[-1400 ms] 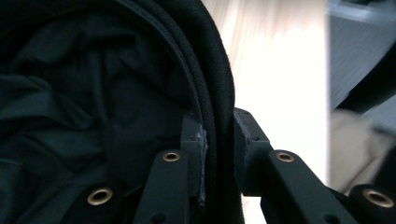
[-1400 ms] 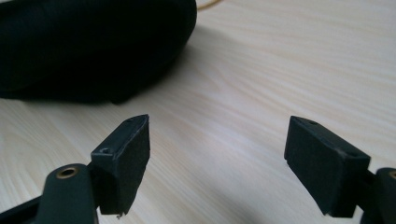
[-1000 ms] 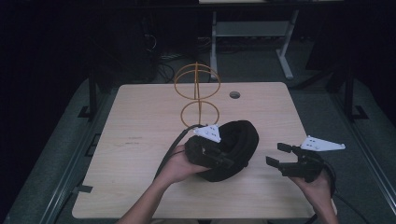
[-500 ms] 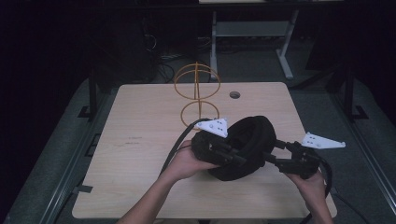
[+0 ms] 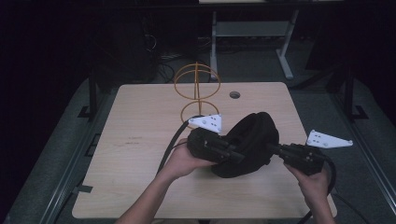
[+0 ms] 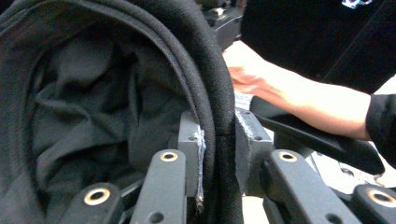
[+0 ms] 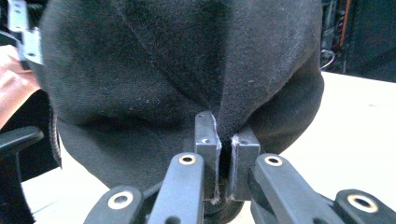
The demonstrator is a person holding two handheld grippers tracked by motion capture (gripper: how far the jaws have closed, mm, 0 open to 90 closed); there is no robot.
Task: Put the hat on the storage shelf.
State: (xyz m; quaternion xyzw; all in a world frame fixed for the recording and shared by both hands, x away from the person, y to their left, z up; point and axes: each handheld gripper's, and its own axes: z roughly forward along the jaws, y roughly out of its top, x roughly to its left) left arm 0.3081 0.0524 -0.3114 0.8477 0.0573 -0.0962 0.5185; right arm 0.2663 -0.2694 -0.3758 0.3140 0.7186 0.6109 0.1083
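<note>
A black knit hat (image 5: 252, 135) hangs just above the wooden table (image 5: 135, 140), held between both grippers. My left gripper (image 5: 237, 157) is shut on the hat's thick folded rim (image 6: 212, 93), with the dark inside of the hat (image 6: 93, 107) to the left of its jaws. My right gripper (image 5: 272, 147) comes from the right and is shut on a pinch of the hat's outer fabric (image 7: 187, 60). In the right gripper view its pads (image 7: 207, 135) squeeze a fold of cloth. In the left gripper view the person's right hand (image 6: 261, 79) shows behind the hat.
A gold wire stand (image 5: 196, 88) made of rings rises at the table's far middle, just behind the left gripper. A small round hole (image 5: 235, 94) sits in the tabletop near the far edge. Dark floor and desk legs lie beyond the table.
My right gripper, open and apart from the hat a second ago, has moved left and shut on the hat's right side. The left gripper carried the hat slightly to the right.
</note>
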